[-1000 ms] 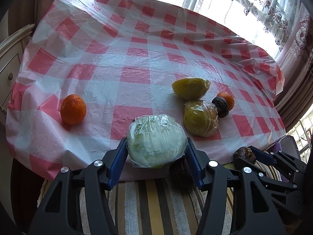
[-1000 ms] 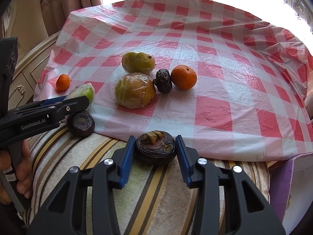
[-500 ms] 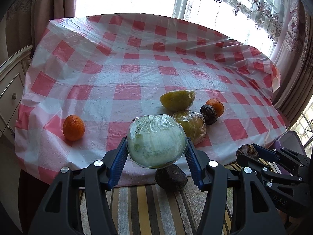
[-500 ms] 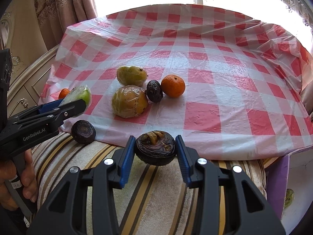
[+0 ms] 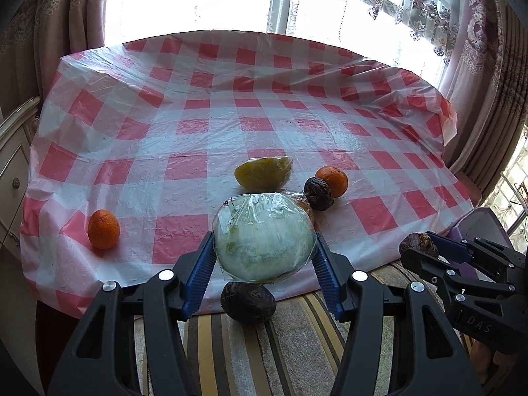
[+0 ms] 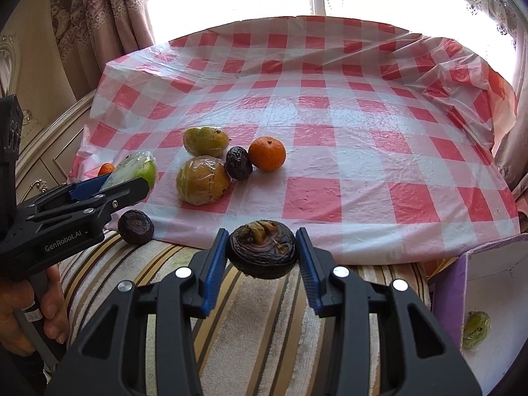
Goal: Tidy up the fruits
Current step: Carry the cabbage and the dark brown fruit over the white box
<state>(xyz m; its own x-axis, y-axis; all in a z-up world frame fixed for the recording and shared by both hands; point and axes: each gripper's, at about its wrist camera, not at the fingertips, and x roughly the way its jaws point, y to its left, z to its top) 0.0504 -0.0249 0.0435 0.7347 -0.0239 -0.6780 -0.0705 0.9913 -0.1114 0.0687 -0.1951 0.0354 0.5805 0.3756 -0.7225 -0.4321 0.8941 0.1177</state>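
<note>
My left gripper (image 5: 262,249) is shut on a pale green fruit wrapped in plastic film (image 5: 262,236), held above the table's near edge. My right gripper (image 6: 262,254) is shut on a dark wrinkled fruit (image 6: 262,252) with a brown stem end up. On the red-and-white checked tablecloth (image 6: 330,115) lie two wrapped yellow-green fruits (image 6: 202,180) (image 6: 205,140), a dark wrinkled fruit (image 6: 238,163) and an orange (image 6: 266,153). A second orange (image 5: 103,229) lies alone at the left. Another dark fruit (image 5: 248,302) rests on the striped cushion below the left jaws.
A striped cushion (image 6: 264,313) lies in front of the table. A purple-rimmed white box (image 6: 488,297) at the right holds a wrapped green fruit (image 6: 475,328). A cream cabinet (image 5: 13,165) stands at the left. Curtains and a bright window lie behind the table.
Both grippers have risen and drawn back from the table with their fruits still held. More of the table and window shows, and the dark fruit on the cushion has come into full view.
</note>
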